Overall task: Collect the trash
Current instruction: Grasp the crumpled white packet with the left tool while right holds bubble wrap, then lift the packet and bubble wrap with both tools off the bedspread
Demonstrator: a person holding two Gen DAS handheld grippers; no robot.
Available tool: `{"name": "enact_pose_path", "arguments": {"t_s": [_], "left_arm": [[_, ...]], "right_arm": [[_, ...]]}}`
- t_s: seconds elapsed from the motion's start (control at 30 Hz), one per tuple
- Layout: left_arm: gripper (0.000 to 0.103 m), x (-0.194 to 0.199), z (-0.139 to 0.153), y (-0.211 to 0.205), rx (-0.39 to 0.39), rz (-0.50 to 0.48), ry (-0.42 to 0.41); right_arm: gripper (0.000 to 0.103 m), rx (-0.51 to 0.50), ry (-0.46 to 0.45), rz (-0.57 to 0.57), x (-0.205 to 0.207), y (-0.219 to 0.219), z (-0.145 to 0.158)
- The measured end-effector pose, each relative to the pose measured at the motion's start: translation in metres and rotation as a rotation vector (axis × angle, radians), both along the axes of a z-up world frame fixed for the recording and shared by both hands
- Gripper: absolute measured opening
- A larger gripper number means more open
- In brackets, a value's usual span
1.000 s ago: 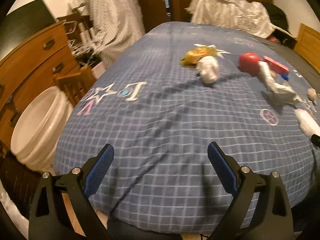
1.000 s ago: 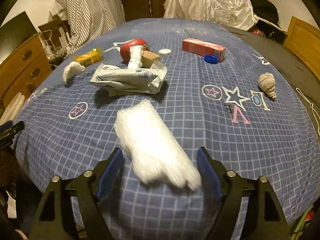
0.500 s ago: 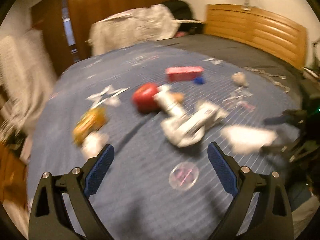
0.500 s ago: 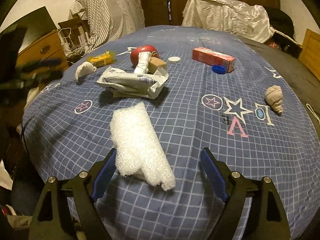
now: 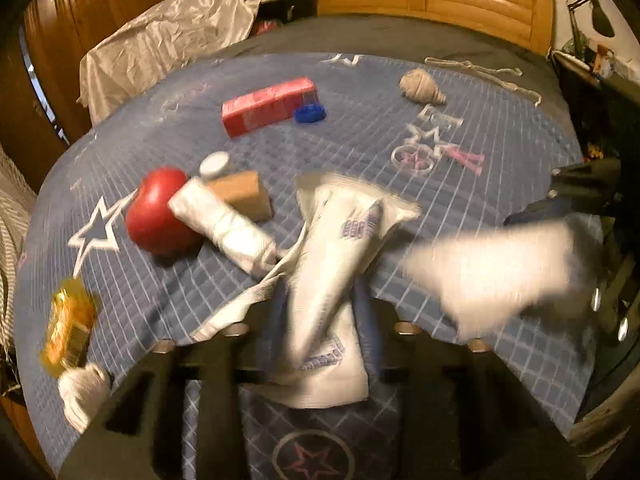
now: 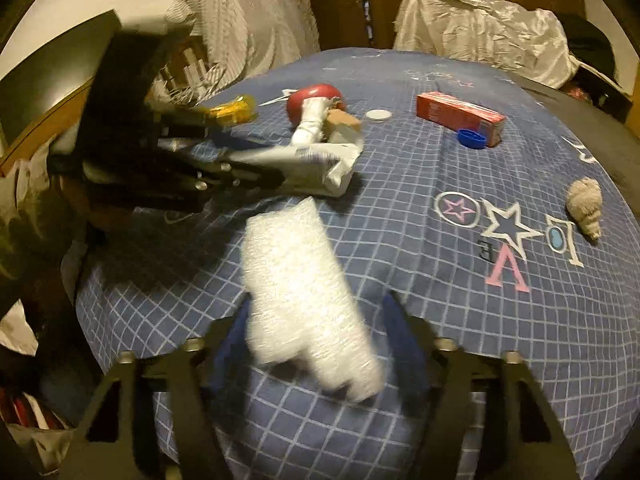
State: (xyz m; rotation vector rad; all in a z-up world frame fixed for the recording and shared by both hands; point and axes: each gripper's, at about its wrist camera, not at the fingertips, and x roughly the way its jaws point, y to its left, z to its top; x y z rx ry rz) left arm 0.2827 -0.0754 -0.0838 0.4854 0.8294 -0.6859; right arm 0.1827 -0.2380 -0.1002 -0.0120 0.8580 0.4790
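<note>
Left wrist view: my left jaws [image 5: 320, 312] have just closed onto the white printed wrapper [image 5: 336, 264], pads pinching it at the near edge of the bed [image 5: 500, 128]. Ahead to the left, a red ball [image 5: 158, 210] and a rolled white tissue [image 5: 224, 224]; farther ahead, a red box [image 5: 268, 106].

Right wrist view: my right jaws [image 6: 316, 320] have just been closing, about half open around the bubble wrap [image 6: 300, 288]; blur hides whether the pads press it. A blue cap [image 6: 472, 138] lies far ahead to the right.
</note>
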Motion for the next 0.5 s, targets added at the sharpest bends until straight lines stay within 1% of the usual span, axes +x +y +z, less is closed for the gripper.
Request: {"name": "enact_pose_path", "arguments": {"t_s": [0.07, 0.13, 0.17, 0.2, 0.23, 0.33, 0.4, 0.47, 0.5], "left_arm": [[0.025, -0.005, 0.004, 0.012, -0.037, 0.035, 0.003], [0.024, -0.013, 0.014, 0.027, -0.089, 0.089, 0.002], [0.024, -0.023, 0.021, 0.037, -0.122, 0.117, -0.011], [0.024, -0.029, 0.026, 0.045, -0.137, 0.142, -0.023], [0.024, -0.042, 0.031, 0.057, -0.153, 0.190, -0.038], [0.025, -0.073, 0.038, 0.092, -0.150, 0.349, -0.068], [0.025, -0.093, 0.041, 0.126, -0.137, 0.489, -0.072], [0.025, -0.108, 0.041, 0.153, -0.097, 0.627, -0.088], [0.025, -0.113, 0.040, 0.164, -0.073, 0.680, -0.099]], "right_arm": [[0.050, 0.039, 0.005, -0.025, -0.003, -0.006, 0.000], [0.050, 0.053, 0.003, -0.048, -0.010, -0.009, 0.001], [0.049, 0.059, -0.001, -0.053, -0.015, -0.010, 0.003], [0.049, 0.068, -0.007, -0.060, -0.022, -0.009, 0.005], [0.049, 0.077, -0.012, -0.069, -0.027, -0.008, 0.008], [0.049, 0.106, -0.025, -0.088, -0.039, 0.002, 0.018], [0.049, 0.121, -0.034, -0.108, -0.042, 0.011, 0.026], [0.049, 0.130, -0.038, -0.134, -0.040, 0.023, 0.031], [0.049, 0.124, -0.043, -0.146, -0.039, 0.029, 0.033]]}}
